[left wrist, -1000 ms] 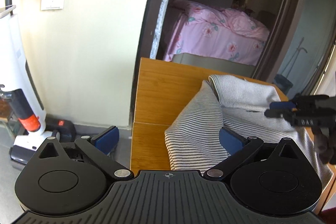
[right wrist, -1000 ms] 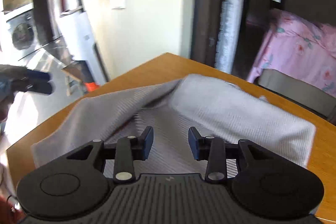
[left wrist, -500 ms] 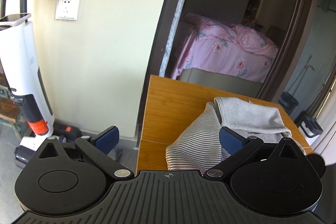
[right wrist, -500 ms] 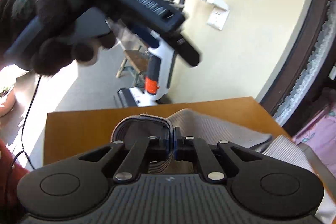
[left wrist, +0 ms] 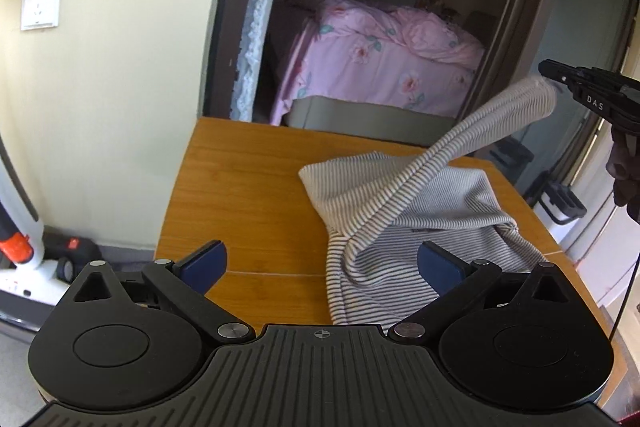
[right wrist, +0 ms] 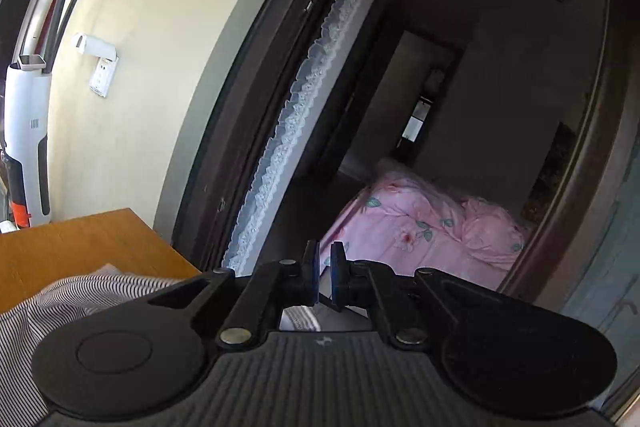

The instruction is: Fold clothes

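A grey-and-white striped garment (left wrist: pixel 420 203) lies bunched on the right half of the wooden table (left wrist: pixel 240 187). One rolled edge of it stretches up and to the right, taut, into my right gripper (left wrist: pixel 558 77), held by a gloved hand (left wrist: pixel 624 171). In the right wrist view that gripper (right wrist: pixel 325 267) has its jaws almost together and opening slightly, with striped cloth (right wrist: pixel 300 319) showing just beneath them. My left gripper (left wrist: pixel 320 259) stands wide open low over the garment's near end, gripping nothing.
Beyond the table's far edge a doorway opens onto a bed with a pink floral cover (left wrist: pixel 380 55). A white upright vacuum (left wrist: pixel 16 239) stands on the floor at left, under a wall socket (left wrist: pixel 38 3). The table's left half is bare wood.
My right gripper went from open over the garment to shut on its edge, then lifted that edge up and to the right. The left gripper moved sideways and stayed open.
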